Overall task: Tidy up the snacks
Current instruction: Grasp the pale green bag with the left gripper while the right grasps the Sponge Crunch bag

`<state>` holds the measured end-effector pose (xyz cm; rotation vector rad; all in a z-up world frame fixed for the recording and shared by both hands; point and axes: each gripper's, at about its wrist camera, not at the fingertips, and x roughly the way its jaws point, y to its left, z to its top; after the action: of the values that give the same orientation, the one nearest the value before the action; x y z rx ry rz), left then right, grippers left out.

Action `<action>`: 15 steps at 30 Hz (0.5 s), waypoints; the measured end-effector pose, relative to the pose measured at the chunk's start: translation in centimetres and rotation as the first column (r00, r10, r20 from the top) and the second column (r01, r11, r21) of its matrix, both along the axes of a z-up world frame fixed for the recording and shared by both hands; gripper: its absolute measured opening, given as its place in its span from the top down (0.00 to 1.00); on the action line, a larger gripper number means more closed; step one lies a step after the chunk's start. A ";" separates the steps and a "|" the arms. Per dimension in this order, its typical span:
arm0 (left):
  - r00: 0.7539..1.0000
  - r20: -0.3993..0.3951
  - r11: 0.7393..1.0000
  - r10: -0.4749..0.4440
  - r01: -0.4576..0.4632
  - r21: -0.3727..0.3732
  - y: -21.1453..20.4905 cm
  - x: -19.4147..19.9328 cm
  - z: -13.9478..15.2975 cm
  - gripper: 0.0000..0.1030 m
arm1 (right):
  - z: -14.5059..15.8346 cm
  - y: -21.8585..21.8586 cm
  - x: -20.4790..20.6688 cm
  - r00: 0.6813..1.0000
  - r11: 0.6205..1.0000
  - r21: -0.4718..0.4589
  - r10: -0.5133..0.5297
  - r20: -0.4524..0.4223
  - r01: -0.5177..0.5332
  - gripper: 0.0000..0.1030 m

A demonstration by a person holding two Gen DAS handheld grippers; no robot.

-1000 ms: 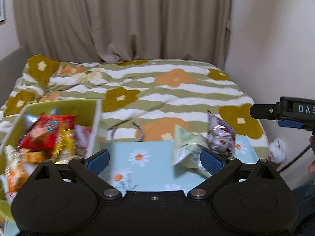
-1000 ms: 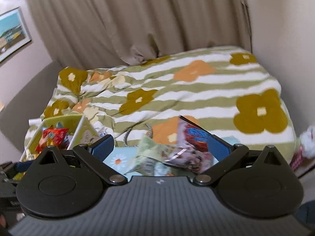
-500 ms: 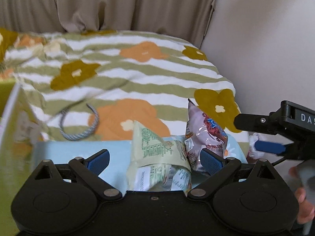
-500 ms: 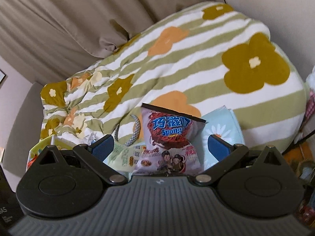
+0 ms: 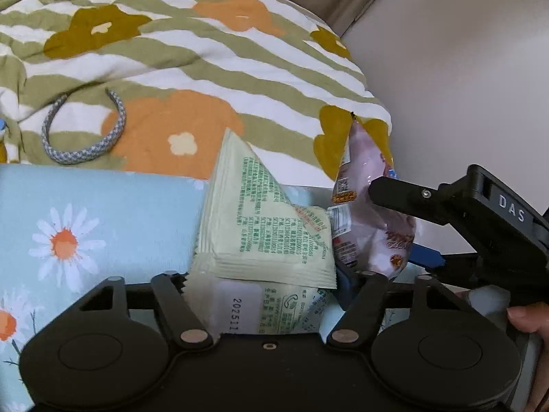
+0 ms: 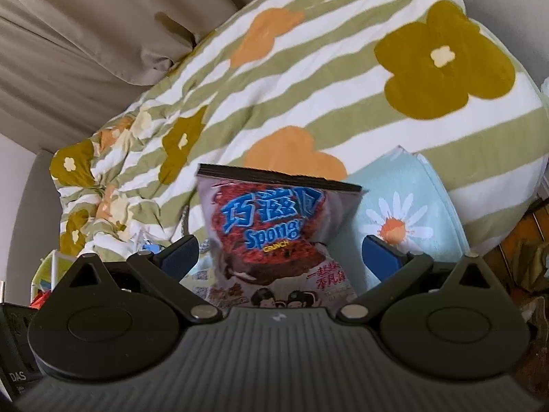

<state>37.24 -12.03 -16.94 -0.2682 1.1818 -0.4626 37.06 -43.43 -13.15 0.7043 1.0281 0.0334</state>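
Note:
A pale green snack packet (image 5: 260, 237) lies on the light blue daisy cloth (image 5: 103, 219), between the jaws of my left gripper (image 5: 264, 281), which stand open around its near end. A purple Sponge Crunch bag (image 6: 278, 237) stands upright between the open jaws of my right gripper (image 6: 284, 257); the blue pads are apart from it on both sides. In the left wrist view the same bag (image 5: 367, 213) shows edge-on at the right, with the right gripper's fingers (image 5: 408, 199) around it. The snack basket (image 6: 51, 267) shows at the far left edge.
A grey braided headband (image 5: 82, 137) lies on the green-striped flowered duvet (image 5: 206, 55) beyond the cloth. A wall (image 5: 463, 68) is close on the right. Curtains (image 6: 103, 27) hang behind the bed.
Both grippers have moved forward and down onto the two snack bags. The left gripper swung right, away from the basket; the green packet now sits between its jaws, and the purple bag between the right's.

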 end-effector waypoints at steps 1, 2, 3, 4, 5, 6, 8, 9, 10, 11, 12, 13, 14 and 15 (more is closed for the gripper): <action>1.000 0.006 1.000 -0.007 0.006 0.007 -0.1 -0.1 0.1 0.32 | -0.2 0.0 0.1 1.000 1.000 0.003 0.001 -0.006 -0.001 0.00; 1.000 0.011 1.000 -0.010 0.010 0.013 0.0 -0.1 0.3 0.33 | -0.4 0.0 0.1 1.000 1.000 0.004 0.002 -0.010 -0.002 0.00; 1.000 0.015 1.000 -0.012 0.011 0.020 0.0 -0.2 0.4 0.34 | -0.6 0.1 0.1 1.000 1.000 0.006 0.005 -0.014 -0.005 0.00; 1.000 0.022 0.999 -0.011 0.011 0.031 0.2 -0.3 0.5 0.34 | -0.8 0.1 0.2 1.000 1.000 0.009 0.009 -0.018 -0.008 0.00; 1.000 0.028 0.999 -0.012 0.011 0.037 0.3 -0.5 0.7 0.37 | -1.0 0.1 0.2 1.000 1.000 0.014 0.011 -0.019 -0.011 0.00; 0.999 0.033 0.999 -0.012 0.011 0.039 0.5 -0.6 0.8 0.37 | -1.2 0.1 0.2 1.000 1.000 0.022 0.013 -0.020 -0.013 0.00; 0.999 0.042 0.998 -0.008 0.005 0.063 1.1 -1.0 1.1 0.37 | -1.4 0.2 0.3 1.000 0.999 0.033 0.015 -0.021 -0.015 0.00; 0.999 0.049 0.997 -0.001 -0.002 0.073 1.5 -1.2 1.3 0.37 | -1.5 0.3 0.3 1.000 0.999 0.033 0.020 -0.023 -0.019 0.00; 0.999 0.054 0.996 0.007 -0.011 0.083 1.9 -1.5 1.4 0.37 | -1.6 0.3 0.4 0.999 0.999 0.029 0.025 -0.027 -0.024 0.00; 0.998 0.057 0.996 0.013 -0.018 0.091 2.3 -1.7 1.5 0.37 | -1.7 0.5 0.5 0.999 0.999 0.022 0.031 -0.026 -0.031 0.00; 0.998 0.061 0.995 0.019 -0.025 0.097 2.6 -1.9 1.6 0.37 | -1.7 0.6 0.4 0.999 0.999 0.017 0.036 -0.022 -0.036 0.00; 0.997 0.068 0.994 0.025 -0.032 0.106 2.9 -2.1 1.7 0.37 | -1.7 0.8 0.4 0.999 0.999 0.011 0.042 -0.016 -0.042 0.00; 0.997 0.074 0.993 0.029 -0.038 0.113 3.2 -2.4 1.8 0.37 | -1.7 0.9 0.4 0.999 0.999 0.001 0.051 -0.012 -0.051 0.00; 0.996 0.078 0.992 0.033 -0.042 0.118 3.4 -2.6 2.0 0.37 | -1.6 1.0 0.5 0.998 0.998 -0.009 0.057 -0.008 -0.057 0.00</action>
<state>34.67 -8.61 -14.98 -0.1672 1.1236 -0.3645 37.54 -42.38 -14.79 0.6674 1.0547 0.0756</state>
